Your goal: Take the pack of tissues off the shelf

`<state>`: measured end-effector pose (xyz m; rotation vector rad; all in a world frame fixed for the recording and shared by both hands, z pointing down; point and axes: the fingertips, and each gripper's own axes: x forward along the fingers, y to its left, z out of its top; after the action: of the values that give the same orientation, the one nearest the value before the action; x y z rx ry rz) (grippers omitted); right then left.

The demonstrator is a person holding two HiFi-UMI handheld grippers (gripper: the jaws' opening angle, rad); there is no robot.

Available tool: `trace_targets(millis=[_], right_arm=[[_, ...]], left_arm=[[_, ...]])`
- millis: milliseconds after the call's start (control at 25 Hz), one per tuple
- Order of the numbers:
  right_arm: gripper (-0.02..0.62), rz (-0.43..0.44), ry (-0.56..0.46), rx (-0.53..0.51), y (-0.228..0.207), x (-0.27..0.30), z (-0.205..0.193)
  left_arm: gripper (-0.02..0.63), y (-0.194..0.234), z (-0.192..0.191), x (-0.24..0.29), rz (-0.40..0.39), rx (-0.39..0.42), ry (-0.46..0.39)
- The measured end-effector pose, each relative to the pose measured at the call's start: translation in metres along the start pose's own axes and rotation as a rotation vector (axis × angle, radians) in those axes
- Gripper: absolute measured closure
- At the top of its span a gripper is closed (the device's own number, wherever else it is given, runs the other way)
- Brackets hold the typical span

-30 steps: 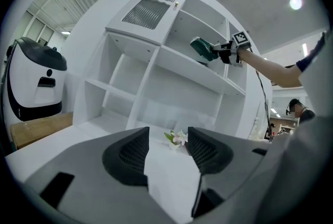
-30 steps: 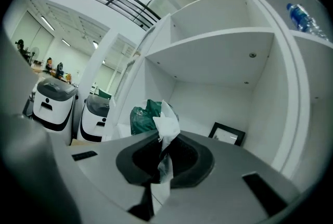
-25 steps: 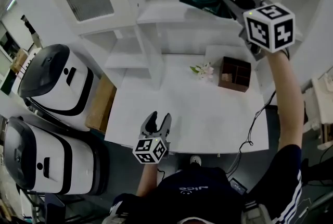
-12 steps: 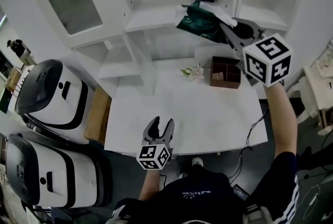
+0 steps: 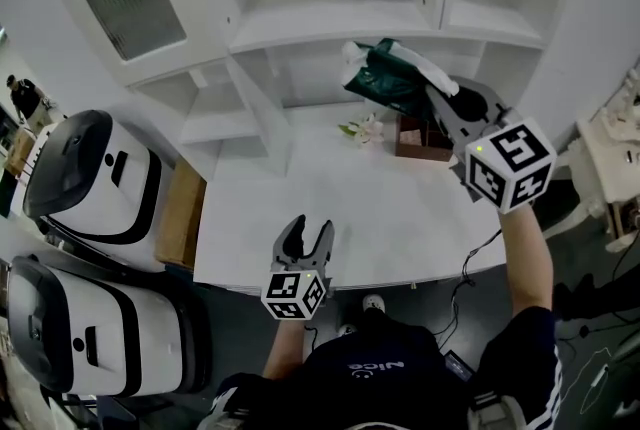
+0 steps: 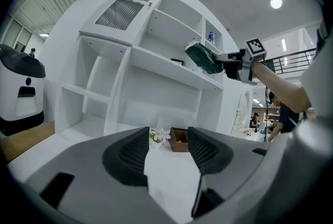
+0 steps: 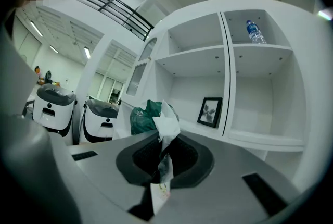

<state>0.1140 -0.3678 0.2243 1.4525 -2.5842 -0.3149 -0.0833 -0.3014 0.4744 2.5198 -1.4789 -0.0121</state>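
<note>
Right gripper (image 5: 440,100) is pinching the white end flap of the green pack of tissues (image 5: 385,83), its jaws pressed together on it. That pack is hanging clear of the shelf (image 5: 330,26) edge, above the wooden box (image 5: 415,140), its long axis running on from the jaws toward the shelving. Spread and empty, the left gripper (image 5: 304,238) is hovering at the front edge of the table (image 5: 400,218), with bare tabletop ahead of it. A water bottle (image 7: 254,31) is showing in the right gripper view, and the head view is cutting it off.

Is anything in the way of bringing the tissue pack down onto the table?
The right tongs hold the tissue pack already off the shelf. In the head view a flower and a brown box lie on the table about beneath it.
</note>
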Motion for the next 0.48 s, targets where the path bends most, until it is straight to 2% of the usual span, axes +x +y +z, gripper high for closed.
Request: trace_targets(millis=[480], right_arm=[[0.574, -0.026, 0.080, 0.192, 0.010, -0.017, -0.083]], left_arm=[[0.373, -0.010, -0.009, 0.006, -0.015, -0.002, 0.015]])
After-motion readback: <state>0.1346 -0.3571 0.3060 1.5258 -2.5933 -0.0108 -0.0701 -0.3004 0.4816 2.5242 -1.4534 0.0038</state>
